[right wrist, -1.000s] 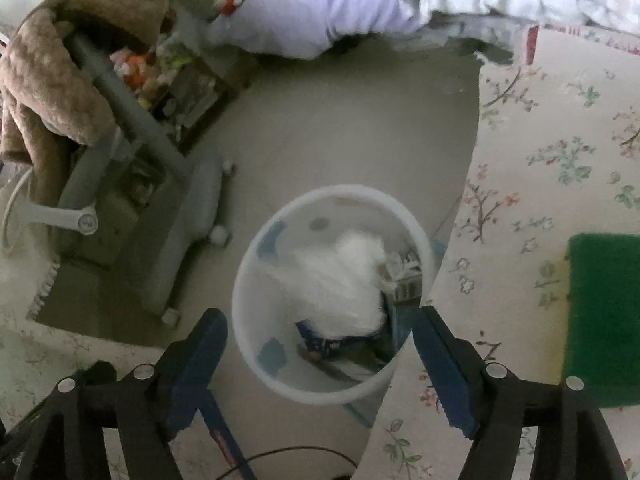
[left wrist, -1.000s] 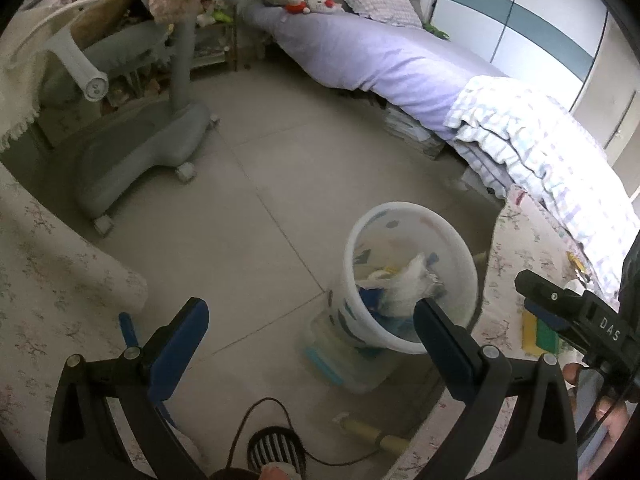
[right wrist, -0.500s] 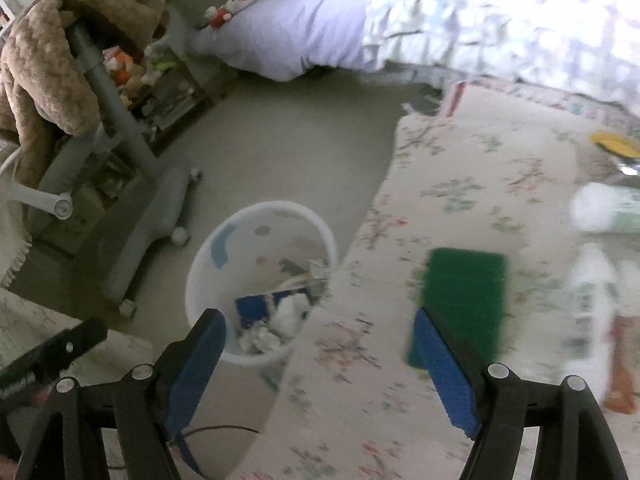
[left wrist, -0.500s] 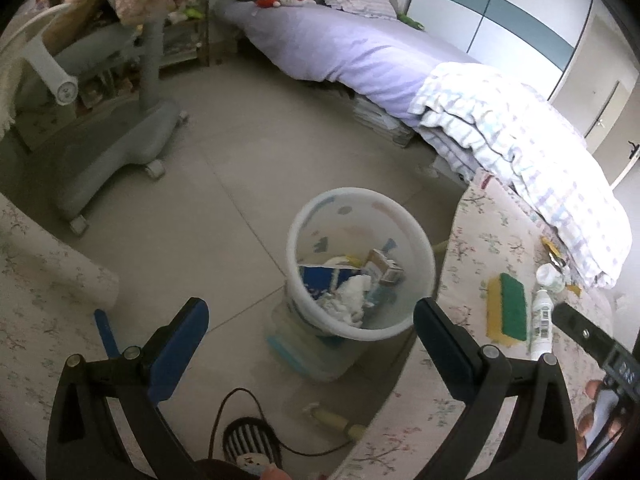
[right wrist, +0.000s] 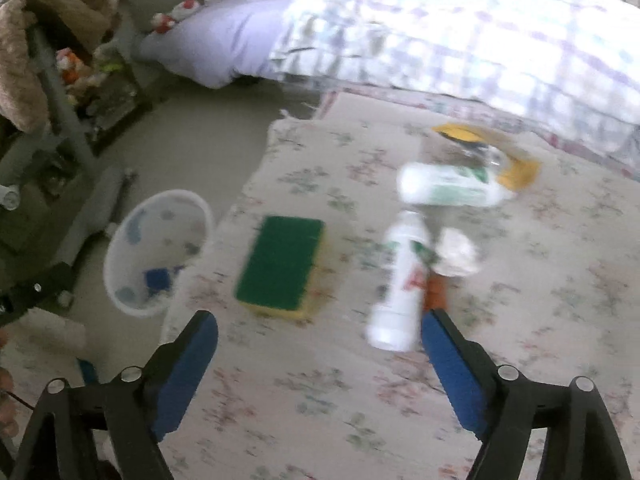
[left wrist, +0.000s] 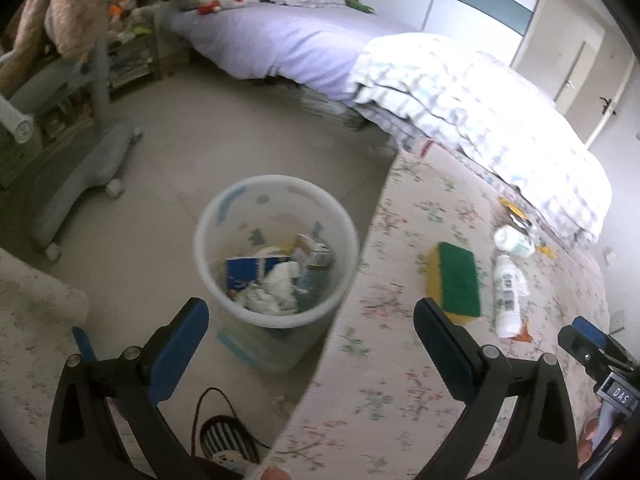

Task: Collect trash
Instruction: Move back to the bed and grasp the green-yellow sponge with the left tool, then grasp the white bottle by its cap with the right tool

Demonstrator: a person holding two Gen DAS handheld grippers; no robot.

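A white plastic trash bin (left wrist: 276, 248) stands on the floor beside the floral-cloth table (left wrist: 400, 392); it holds crumpled tissue, a blue pack and small boxes. It also shows in the right wrist view (right wrist: 158, 252). On the table lie a green and yellow sponge (right wrist: 282, 266), a white bottle (right wrist: 400, 280), a second white bottle (right wrist: 448, 186), a crumpled wrapper (right wrist: 458, 252) and yellow scraps (right wrist: 516, 168). My left gripper (left wrist: 312, 326) is open and empty above the bin's near rim. My right gripper (right wrist: 320, 344) is open and empty over the table, just short of the sponge and bottle.
A bed with a purple sheet and checked quilt (left wrist: 460, 92) runs behind the table. A grey wheeled chair base (left wrist: 80, 176) stands on the floor to the left. A clear box (left wrist: 256, 354) sits under the bin. A black cable and a striped object (left wrist: 224, 436) lie below.
Both views swung right, from the bin toward the table. The right gripper moved from over the bin to over the table near the sponge and bottles. Both stayed open.
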